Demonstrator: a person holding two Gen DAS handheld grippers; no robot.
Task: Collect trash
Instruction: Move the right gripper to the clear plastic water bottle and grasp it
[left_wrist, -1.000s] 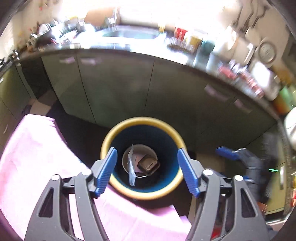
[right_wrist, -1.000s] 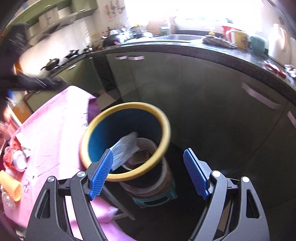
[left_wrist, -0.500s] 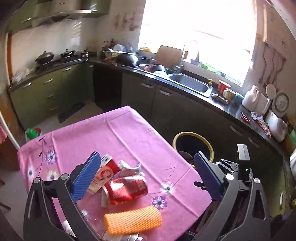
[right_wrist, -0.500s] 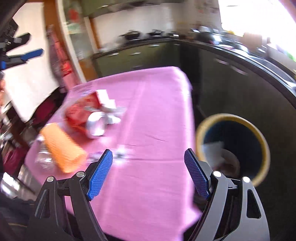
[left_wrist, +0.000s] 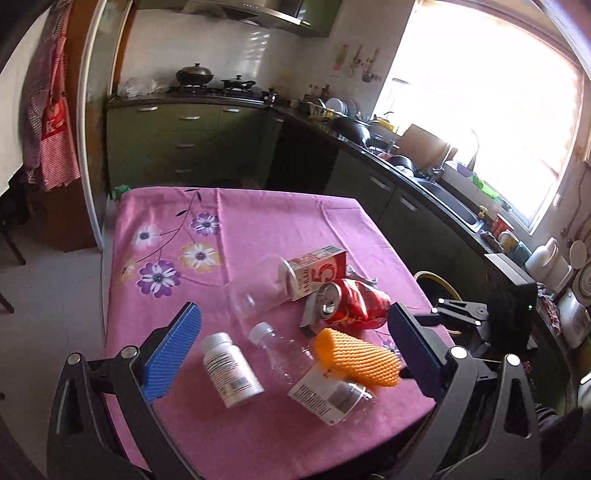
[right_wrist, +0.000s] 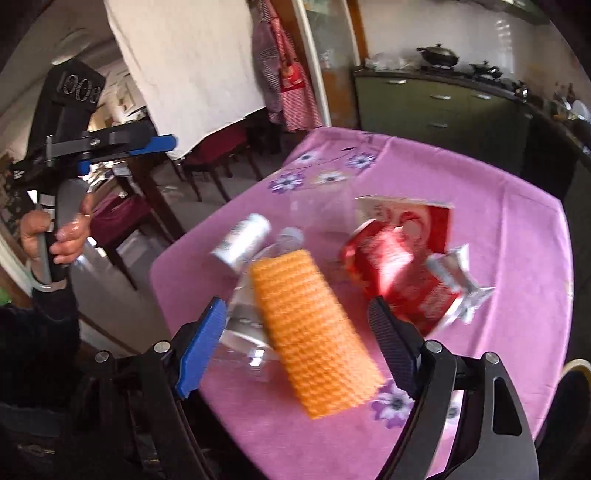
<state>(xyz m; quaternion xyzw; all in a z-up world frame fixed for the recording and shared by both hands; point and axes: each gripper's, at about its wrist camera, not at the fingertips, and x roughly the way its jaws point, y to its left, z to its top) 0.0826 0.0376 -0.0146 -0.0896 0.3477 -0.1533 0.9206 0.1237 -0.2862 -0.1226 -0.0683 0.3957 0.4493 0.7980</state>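
Trash lies in a cluster on the pink flowered tablecloth (left_wrist: 280, 221): a white pill bottle (left_wrist: 232, 369), a clear plastic bottle (left_wrist: 295, 362), an orange foam net (left_wrist: 356, 356), a crushed red can (left_wrist: 354, 304), a red carton (left_wrist: 319, 271) and a clear cup (left_wrist: 255, 291). My left gripper (left_wrist: 293, 314) hangs open above the pill bottle and clear bottle, holding nothing. In the right wrist view my right gripper (right_wrist: 295, 306) stands open over the orange foam net (right_wrist: 314, 332), pads apart from it. The yellow-rimmed bin (left_wrist: 448, 288) sits off the table's right edge.
Dark green kitchen cabinets (left_wrist: 177, 140) and a crowded counter with a sink (left_wrist: 450, 199) run behind and right of the table. A hand (right_wrist: 62, 236) holds the left tool at far left. Dark chairs (right_wrist: 207, 155) stand beyond the table's left edge.
Both grippers swung away from the bin, where they hung over dropped trash, and now face the table's trash pile. The left jaws have spread wider. The right jaws stay about as wide.
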